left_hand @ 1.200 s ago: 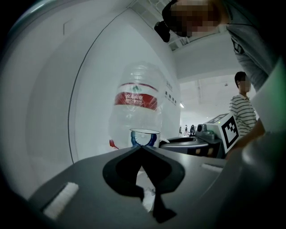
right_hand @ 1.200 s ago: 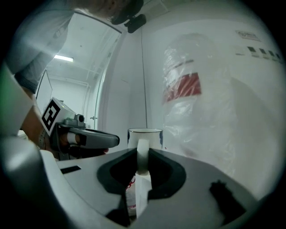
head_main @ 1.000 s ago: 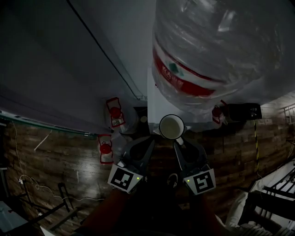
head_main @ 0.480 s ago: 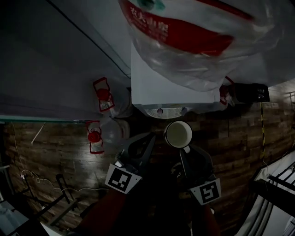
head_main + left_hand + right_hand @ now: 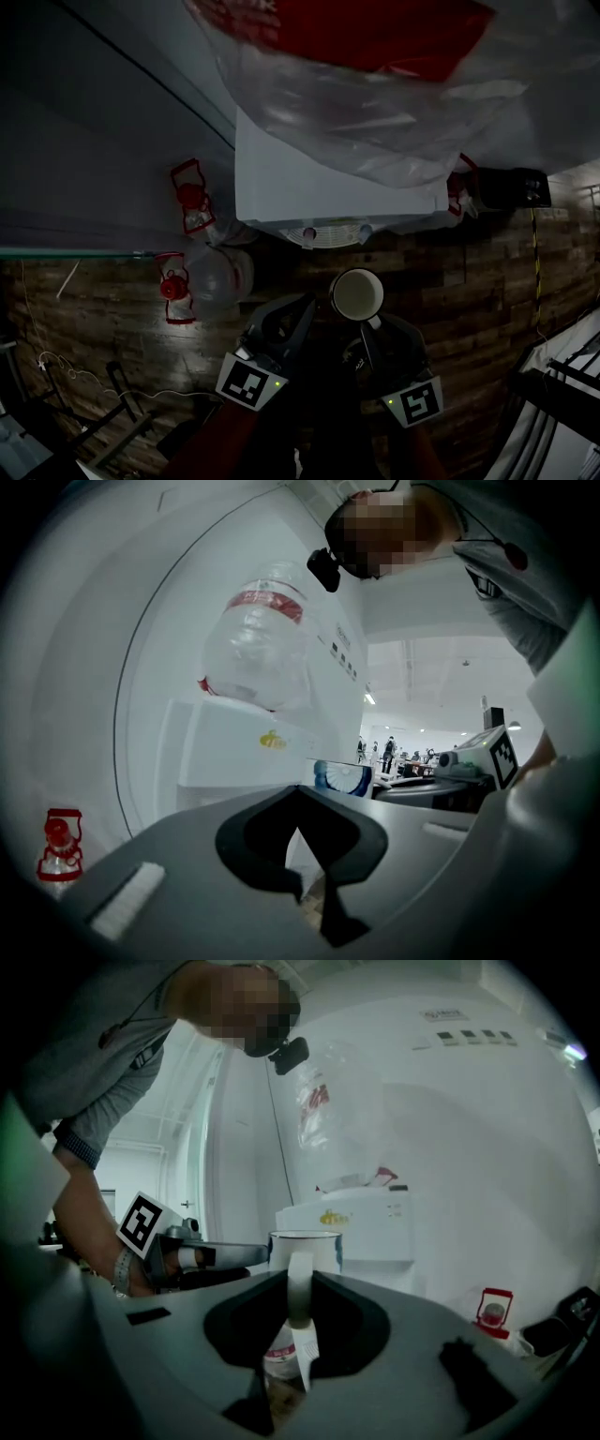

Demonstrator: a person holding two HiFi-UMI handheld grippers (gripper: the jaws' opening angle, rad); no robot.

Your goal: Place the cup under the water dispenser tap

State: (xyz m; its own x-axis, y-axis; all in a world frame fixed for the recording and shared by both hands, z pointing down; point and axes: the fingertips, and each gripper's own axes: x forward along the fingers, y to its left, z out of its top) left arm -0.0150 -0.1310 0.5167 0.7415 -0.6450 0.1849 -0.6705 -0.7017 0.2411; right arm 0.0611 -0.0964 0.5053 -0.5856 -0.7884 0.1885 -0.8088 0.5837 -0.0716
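A white mug (image 5: 356, 293) hangs upright in front of the white water dispenser (image 5: 309, 178), just short of its two taps (image 5: 336, 232). My right gripper (image 5: 369, 324) is shut on the mug's handle (image 5: 298, 1283); in the right gripper view the mug (image 5: 305, 1249) stands right past the jaws, with the dispenser (image 5: 361, 1227) behind it. My left gripper (image 5: 305, 309) hovers to the mug's left, apart from it. Its jaws (image 5: 298, 791) meet at the tips with nothing between them. The left gripper view shows the mug (image 5: 343, 777) at its right.
A large clear water bottle (image 5: 375, 84) with a red label sits on top of the dispenser. Two red-framed canisters (image 5: 187, 197) and a clear jug (image 5: 220, 277) stand on the wood floor at the left. A dark box (image 5: 511, 187) lies at the right.
Both grippers and the mug have sunk from level with the dispenser's top to in front of its tap panel. The right grip on the handle is unchanged.
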